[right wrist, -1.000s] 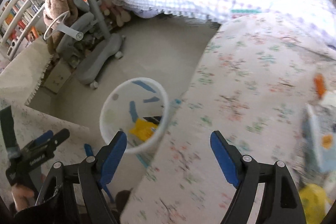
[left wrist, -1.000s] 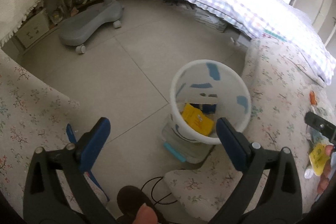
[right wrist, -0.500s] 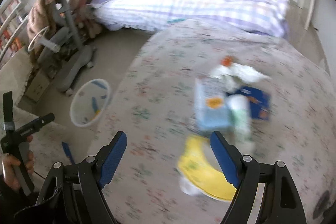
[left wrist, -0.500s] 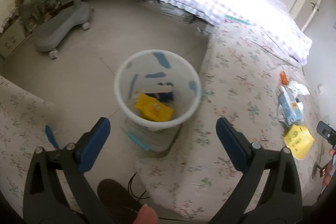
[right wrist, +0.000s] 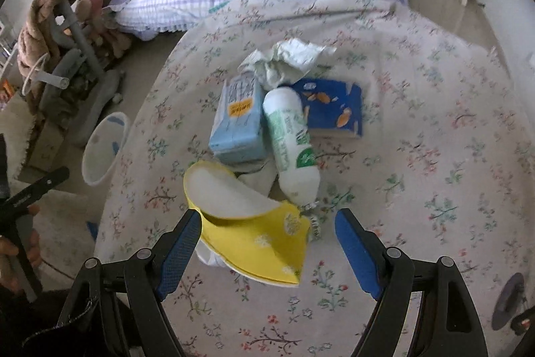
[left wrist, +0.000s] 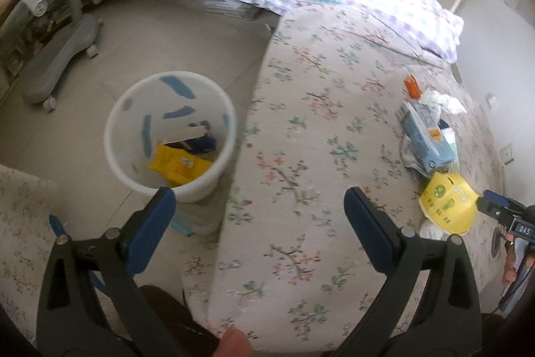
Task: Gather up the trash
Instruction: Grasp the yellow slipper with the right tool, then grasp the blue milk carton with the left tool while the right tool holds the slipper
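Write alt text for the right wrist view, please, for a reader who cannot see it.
The open right gripper hovers over a yellow bowl at the near edge of a trash pile on a floral bedcover. Behind lie a white bottle, light blue pack, dark blue box and crumpled paper.

The left gripper (left wrist: 259,209) pointed steeply downward, its blue-padded jaws spread wide with nothing between them. The right gripper (right wrist: 267,231) tilted down just as steeply, jaws also wide apart and gripping nothing. At the right wrist view's left edge, the person's left hand (right wrist: 18,251) was wrapped around its black gripper handle, fingers curled tight.
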Available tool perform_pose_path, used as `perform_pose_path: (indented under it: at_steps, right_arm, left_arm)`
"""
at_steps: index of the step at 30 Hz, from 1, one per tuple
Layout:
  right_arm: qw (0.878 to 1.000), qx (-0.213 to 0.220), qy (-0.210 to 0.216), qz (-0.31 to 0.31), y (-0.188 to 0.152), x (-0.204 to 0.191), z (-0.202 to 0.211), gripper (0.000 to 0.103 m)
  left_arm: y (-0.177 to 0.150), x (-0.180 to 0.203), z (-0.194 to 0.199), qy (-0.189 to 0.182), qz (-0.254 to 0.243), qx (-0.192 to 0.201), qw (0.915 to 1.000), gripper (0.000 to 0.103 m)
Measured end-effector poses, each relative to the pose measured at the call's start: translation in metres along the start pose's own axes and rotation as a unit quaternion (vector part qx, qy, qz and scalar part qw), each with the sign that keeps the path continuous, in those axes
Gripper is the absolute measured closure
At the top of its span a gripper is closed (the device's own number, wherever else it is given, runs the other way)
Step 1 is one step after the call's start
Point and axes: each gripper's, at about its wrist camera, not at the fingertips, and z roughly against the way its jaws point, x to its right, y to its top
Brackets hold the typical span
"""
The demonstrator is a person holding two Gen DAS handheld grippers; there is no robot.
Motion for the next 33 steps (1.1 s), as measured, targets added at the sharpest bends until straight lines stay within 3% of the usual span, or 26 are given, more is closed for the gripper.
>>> perform_pose_path:
  at_steps: [6, 11, 16, 20, 26, 33]
  right_arm:
    - [0.999, -0.035, 0.032, -0.017, -0.001, 0.002, -0.025, 0.020]
    - [0.998, -0.035, 0.050, -0.035, -0.002, 0.009, -0.022, 0.026]
    - [0.997, -0.016, 0.061, -0.041, -0.006, 0.017, -0.002, 0.028]
    - [0.995, 0.027, 0.075, -0.057, -0.010, 0.030, 0.031, 0.029]
    - [0.989, 0.082, 0.046, -0.111, -0.010, 0.068, 0.062, 0.029]
    - [0.983, 0.092, 0.015, -0.156, -0.006, 0.103, 0.064, 0.029]
  left_arm:
    - [-0.001, 0.022, -0.008, -0.007, -0.018, -0.009, 0.9998, 0.003]
    - [-0.001, 0.034, -0.011, -0.013, -0.028, -0.016, 0.9994, 0.003]
    - [-0.001, 0.042, -0.010, -0.019, -0.036, -0.013, 0.9991, 0.003]
    - [0.003, 0.056, -0.014, -0.021, -0.041, -0.016, 0.9988, 0.003]
    - [0.007, 0.095, -0.020, -0.033, -0.056, -0.011, 0.9978, 0.003]
    - [0.015, 0.145, -0.039, -0.057, -0.058, -0.009, 0.9967, 0.004]
